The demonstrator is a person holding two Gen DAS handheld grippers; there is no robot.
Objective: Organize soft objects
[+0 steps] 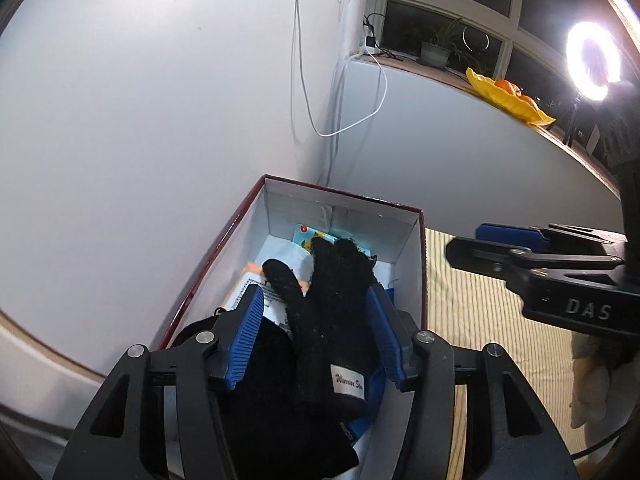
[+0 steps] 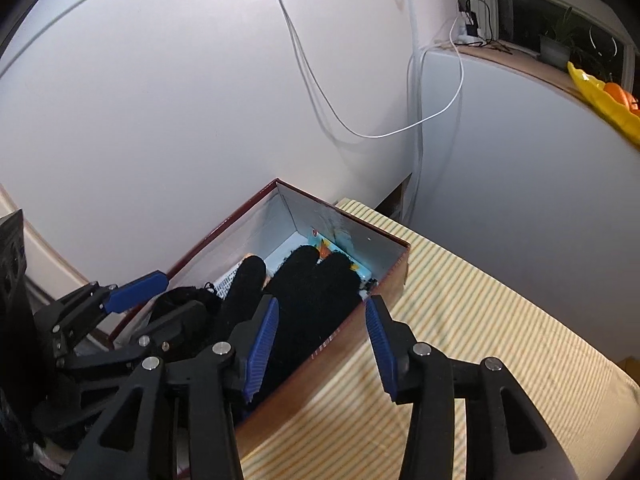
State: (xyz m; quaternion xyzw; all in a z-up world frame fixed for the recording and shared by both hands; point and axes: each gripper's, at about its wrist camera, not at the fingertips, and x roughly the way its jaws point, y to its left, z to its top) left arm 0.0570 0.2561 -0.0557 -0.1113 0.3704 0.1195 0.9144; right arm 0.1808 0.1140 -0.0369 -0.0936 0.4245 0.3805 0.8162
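A black knit glove (image 1: pixel 332 312) with a white label lies in an open shoe box (image 1: pixel 344 216), on top of papers and a colourful printed pouch (image 1: pixel 308 236). My left gripper (image 1: pixel 318 332) is open, its blue pads on either side of the glove, apart from it. A second black soft item (image 1: pixel 264 364) lies under the glove at the box's near end. In the right wrist view the glove (image 2: pixel 308 300) lies in the box (image 2: pixel 380 244). My right gripper (image 2: pixel 322 344) is open and empty, straddling the box's right wall. The left gripper's pad (image 2: pixel 136 292) shows at left.
The box stands on a yellow striped cloth (image 2: pixel 460 340) against a white wall, in a corner. White cables (image 2: pixel 320 92) hang down the wall. A sill holds a plant pot (image 1: pixel 434 54), a yellow dish with oranges (image 1: pixel 508 98) and a ring light (image 1: pixel 594 60). The right gripper (image 1: pixel 540 268) shows at right.
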